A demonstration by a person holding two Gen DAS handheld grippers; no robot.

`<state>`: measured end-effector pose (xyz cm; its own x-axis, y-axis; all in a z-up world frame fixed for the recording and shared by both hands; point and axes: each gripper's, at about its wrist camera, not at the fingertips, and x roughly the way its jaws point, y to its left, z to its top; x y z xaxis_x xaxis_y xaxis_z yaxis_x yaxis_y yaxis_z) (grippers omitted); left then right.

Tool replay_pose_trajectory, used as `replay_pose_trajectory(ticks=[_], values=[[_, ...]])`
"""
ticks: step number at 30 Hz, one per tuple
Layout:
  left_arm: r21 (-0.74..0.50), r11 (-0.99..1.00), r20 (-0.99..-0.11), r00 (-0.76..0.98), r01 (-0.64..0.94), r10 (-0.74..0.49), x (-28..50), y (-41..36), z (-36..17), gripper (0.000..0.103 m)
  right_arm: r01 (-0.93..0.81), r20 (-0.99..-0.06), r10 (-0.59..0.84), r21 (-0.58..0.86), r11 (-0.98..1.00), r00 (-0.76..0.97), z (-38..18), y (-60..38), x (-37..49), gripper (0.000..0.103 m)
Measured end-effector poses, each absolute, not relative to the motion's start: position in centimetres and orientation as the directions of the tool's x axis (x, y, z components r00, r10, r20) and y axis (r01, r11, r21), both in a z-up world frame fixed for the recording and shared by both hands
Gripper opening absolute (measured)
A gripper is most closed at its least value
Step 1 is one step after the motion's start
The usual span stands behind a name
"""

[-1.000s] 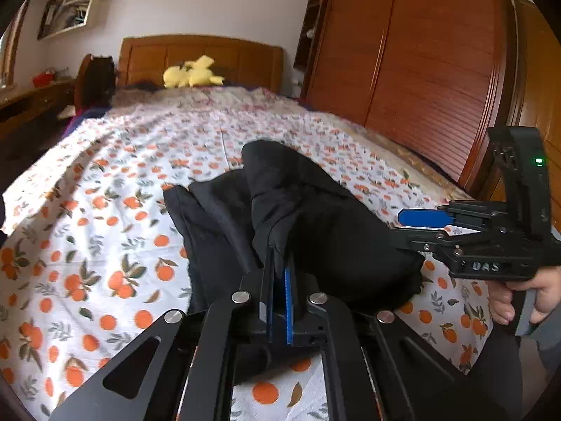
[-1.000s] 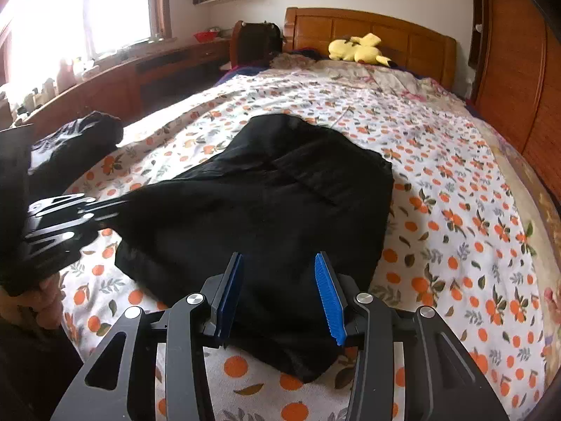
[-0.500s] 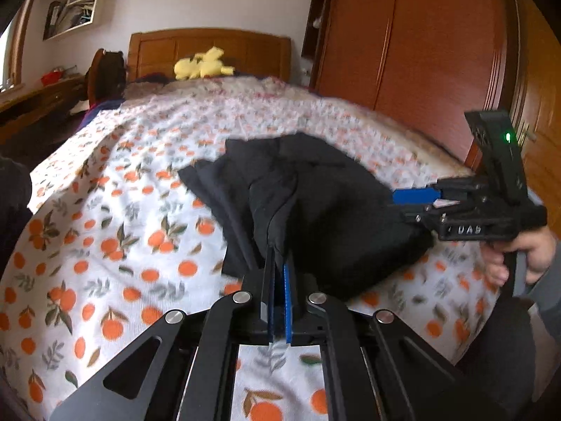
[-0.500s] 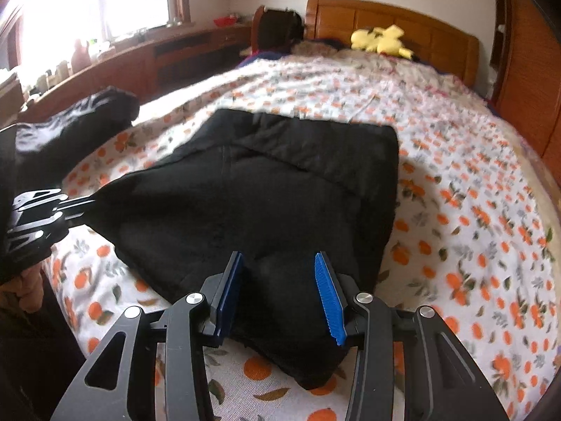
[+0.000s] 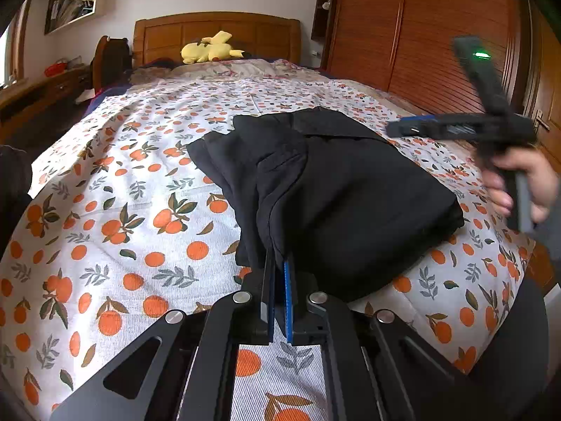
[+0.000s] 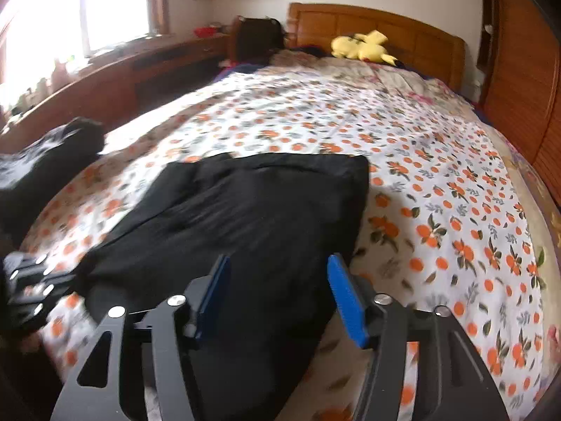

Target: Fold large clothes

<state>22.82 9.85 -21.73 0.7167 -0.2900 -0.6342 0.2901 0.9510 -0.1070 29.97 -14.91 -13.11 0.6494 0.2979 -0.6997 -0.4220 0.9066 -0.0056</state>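
Observation:
A black garment (image 5: 336, 189) lies folded on the orange-print bedspread (image 5: 115, 210) near the foot of the bed; it also shows in the right wrist view (image 6: 252, 221). My left gripper (image 5: 278, 263) is shut on the garment's near edge, which rises in a ridge from the jaws. My right gripper (image 6: 278, 273) is open and empty, held above the garment's near right corner. It appears blurred in the left wrist view (image 5: 417, 127), raised over the garment's right side. The left gripper (image 6: 31, 280) shows at the left edge of the right wrist view.
A yellow plush toy (image 5: 210, 51) lies by the wooden headboard (image 5: 214, 31). A wooden wardrobe (image 5: 438, 42) stands along the right of the bed. A second dark heap of clothing (image 6: 45, 165) lies at the bed's left edge. A desk (image 6: 115, 73) runs under the window.
The left gripper has pulled the garment's edge toward the foot of the bed, and the garment has slid nearer. The open right gripper has lifted up and away from the garment.

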Motion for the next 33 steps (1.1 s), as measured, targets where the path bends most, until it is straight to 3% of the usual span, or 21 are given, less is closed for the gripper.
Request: replay_pose_trajectory(ticks=[7, 12, 17, 20, 21, 23, 26, 29, 33], values=[[-0.107, 0.952, -0.634, 0.718, 0.286, -0.287, 23.1, 9.8, -21.8, 0.005, -0.345, -0.742, 0.249, 0.025, 0.938, 0.623, -15.4, -15.9, 37.6, 0.062], [-0.11, 0.952, -0.637, 0.715, 0.286, -0.288, 23.3, 9.9, -21.9, 0.005, -0.316, -0.777, 0.258, 0.08, 0.945, 0.575, -17.2, -15.8, 41.3, 0.073], [-0.107, 0.953, -0.638, 0.716, 0.283, -0.285, 23.5, 9.8, -21.8, 0.005, -0.303, -0.808, 0.343, 0.215, 0.929, 0.479, -19.4, -16.6, 44.0, 0.081], [-0.109, 0.953, -0.638, 0.715, 0.284, -0.286, 23.6, 9.8, -21.8, 0.005, -0.283, -0.805, 0.418, 0.322, 0.904, 0.42, -20.4, -17.5, 44.8, 0.081], [-0.108, 0.953, -0.637, 0.716, 0.283, -0.285, 23.5, 9.8, -21.8, 0.005, -0.28, -0.801, 0.439, 0.348, 0.895, 0.407, -20.6, -17.7, 44.9, 0.078], [-0.106, 0.953, -0.637, 0.717, 0.283, -0.283, 23.6, 9.8, -21.8, 0.006, -0.29, -0.785, 0.495, 0.408, 0.866, 0.373, -20.9, -17.7, 44.8, 0.059], [-0.108, 0.955, -0.634, 0.721, 0.277, -0.281, 23.7, 9.9, -21.7, 0.008, -0.326, -0.781, 0.482, 0.371, 0.87, 0.397, -20.1, -17.1, 44.0, 0.038], [-0.107, 0.958, -0.627, 0.729, 0.267, -0.273, 23.5, 10.1, -21.5, 0.01, -0.317, -0.778, 0.443, 0.326, 0.891, 0.445, -19.4, -16.8, 43.1, 0.03], [-0.097, 0.967, -0.62, 0.745, 0.237, -0.245, 23.2, 10.7, -21.1, 0.016, -0.287, -0.784, 0.372, 0.257, 0.923, 0.496, -18.5, -17.2, 41.1, 0.029]])
